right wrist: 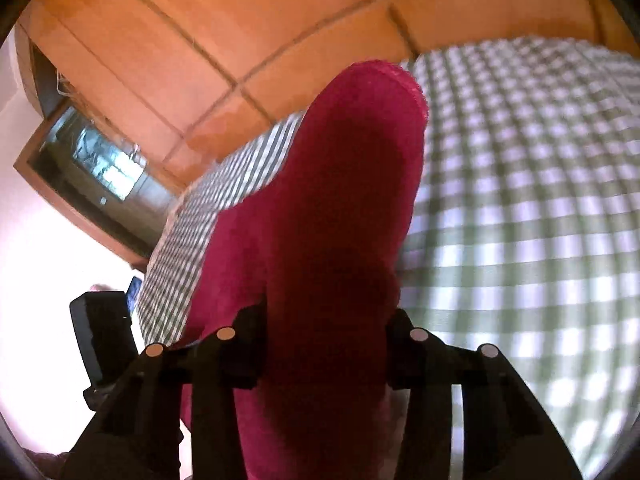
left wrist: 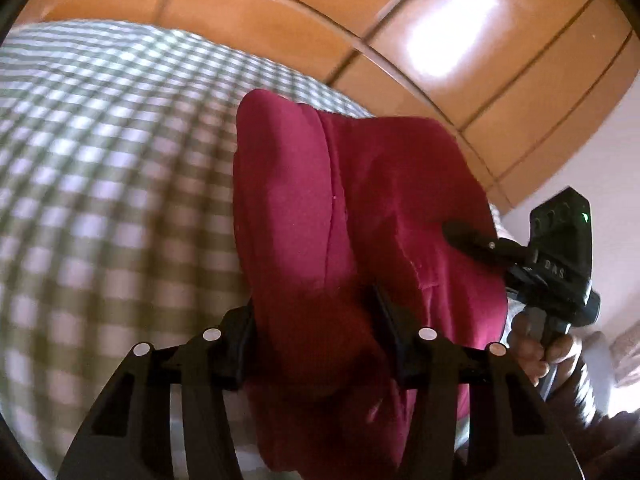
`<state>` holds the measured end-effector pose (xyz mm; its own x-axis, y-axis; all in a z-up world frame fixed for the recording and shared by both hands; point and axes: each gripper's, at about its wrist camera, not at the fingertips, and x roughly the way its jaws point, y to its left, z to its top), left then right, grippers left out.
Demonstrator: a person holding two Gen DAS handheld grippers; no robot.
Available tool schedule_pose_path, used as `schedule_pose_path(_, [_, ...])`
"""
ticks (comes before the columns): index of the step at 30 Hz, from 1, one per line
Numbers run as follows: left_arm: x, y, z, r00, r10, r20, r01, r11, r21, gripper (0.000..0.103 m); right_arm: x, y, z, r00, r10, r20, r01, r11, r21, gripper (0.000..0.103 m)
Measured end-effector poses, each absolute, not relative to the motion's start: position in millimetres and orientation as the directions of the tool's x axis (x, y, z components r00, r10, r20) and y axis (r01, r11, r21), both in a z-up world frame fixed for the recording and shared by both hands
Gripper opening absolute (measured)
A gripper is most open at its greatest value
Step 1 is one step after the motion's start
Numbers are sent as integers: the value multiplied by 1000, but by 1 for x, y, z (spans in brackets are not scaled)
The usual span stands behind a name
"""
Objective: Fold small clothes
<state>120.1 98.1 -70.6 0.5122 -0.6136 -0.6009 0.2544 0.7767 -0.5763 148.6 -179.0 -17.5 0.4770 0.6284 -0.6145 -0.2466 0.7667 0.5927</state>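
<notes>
A dark red garment (left wrist: 360, 216) hangs lifted above a green-and-white checked cloth surface (left wrist: 100, 184). My left gripper (left wrist: 316, 340) is shut on its near edge, the cloth bunched between the jaws. My right gripper (right wrist: 324, 344) is shut on another part of the same red garment (right wrist: 340, 200), which drapes forward over the checked surface (right wrist: 520, 200). In the left wrist view the right gripper (left wrist: 452, 234) shows at the right, its fingers pinching the garment, held by a hand (left wrist: 536, 352). The fingertips of both are hidden by cloth.
Orange wooden cabinet doors (left wrist: 460, 52) stand behind the checked surface, also in the right wrist view (right wrist: 200, 32). A dark glass-fronted unit (right wrist: 92, 160) sits at the left. The left gripper's body (right wrist: 102, 340) shows low left. A white wall (left wrist: 600, 160) is at the right.
</notes>
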Motion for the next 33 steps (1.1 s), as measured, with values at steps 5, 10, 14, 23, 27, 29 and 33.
schedule_pose_path(5, [140,7,-58,418,-670,-613,397,742,-540,50,128,-257,4,602,512,-613,-154,827,540,42])
schedule_pose_path(10, [160,-107,-45,339,-685,-645,537,704,-465,50,106,-340,7,691,362,-625,3,864,504,42])
schedule_pose_path(14, [168,-186,-47,306,-652,-694,612,693,-381,50,97,-401,-16,686,223,-692,177,871,457,43])
schedule_pose_path(23, [160,-216,-40,501,-479,-721,548,820,-165,62,62,-424,-15,714,38,-700,316,874,370,67])
schedule_pose_path(27, [148,-203,-35,588,-420,-691,525,848,-69,62,50,-394,5,734,11,-679,274,910,311,46])
schedule_pose_path(29, [151,-202,-37,613,-381,-692,513,858,-19,62,52,-370,2,722,1,-692,236,940,248,44])
schedule_pose_path(33, [158,-208,-54,633,-324,-703,492,870,41,67,60,-342,-32,649,-73,-757,264,955,134,45])
